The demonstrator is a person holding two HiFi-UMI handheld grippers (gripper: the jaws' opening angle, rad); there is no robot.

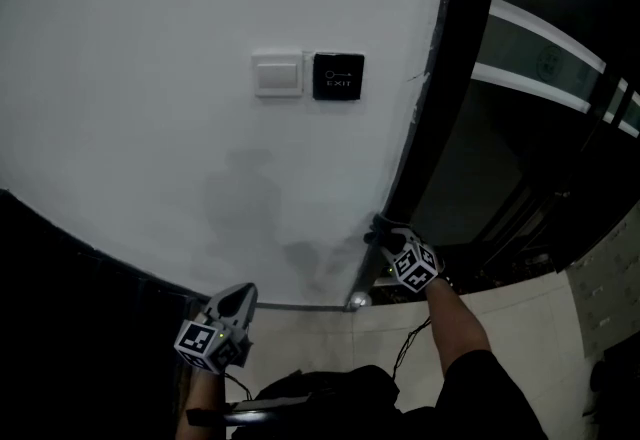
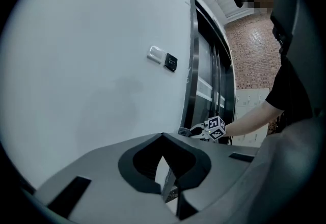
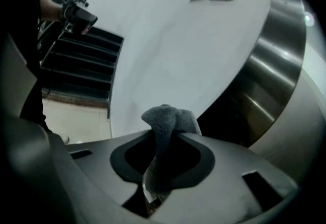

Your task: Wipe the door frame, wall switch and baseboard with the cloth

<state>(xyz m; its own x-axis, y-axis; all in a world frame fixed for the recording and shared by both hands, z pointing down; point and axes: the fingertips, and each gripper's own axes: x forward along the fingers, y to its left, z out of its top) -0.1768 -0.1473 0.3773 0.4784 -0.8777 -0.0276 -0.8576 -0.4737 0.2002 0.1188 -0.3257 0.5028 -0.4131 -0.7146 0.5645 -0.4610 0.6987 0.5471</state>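
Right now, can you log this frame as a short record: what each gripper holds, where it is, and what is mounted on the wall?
right gripper: shut on grey cloth, low at the dark door frame, beside the white wall
left gripper: jaws together, nothing between them, low in front of the wall
wall fittings: white wall switch, black EXIT button plate just right of it
switch contact: neither gripper is at the switch

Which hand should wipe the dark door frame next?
Right. The right gripper is shut on the grey fluffy cloth and sits right beside the dark metal door frame. The left gripper has nothing between its closed jaws and hangs farther off, by the white wall.
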